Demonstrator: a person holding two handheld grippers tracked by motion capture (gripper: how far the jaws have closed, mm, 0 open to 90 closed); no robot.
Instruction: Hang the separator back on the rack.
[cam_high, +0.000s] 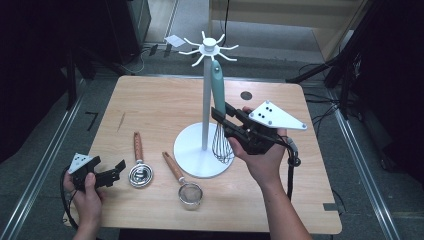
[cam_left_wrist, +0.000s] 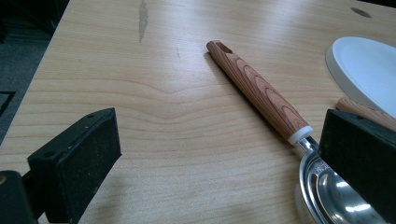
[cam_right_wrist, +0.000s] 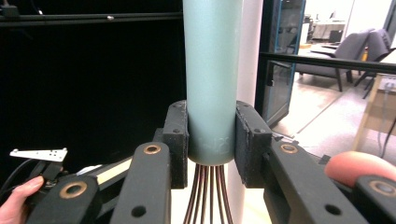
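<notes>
A teal-handled whisk (cam_high: 218, 95) hangs upright beside the white stand's pole (cam_high: 205, 100), smooth handle up, copper-coloured wires down above the round base. The right hand-held gripper (cam_high: 223, 116) clamps its handle's lower end. The left hand-held gripper (cam_high: 111, 170) rests open on the wood-grain bench (cam_high: 165, 105).

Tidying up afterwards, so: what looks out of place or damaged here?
Only a dark streak on the table, left of the stand. The spoon and strainer lie flat and intact.
</notes>
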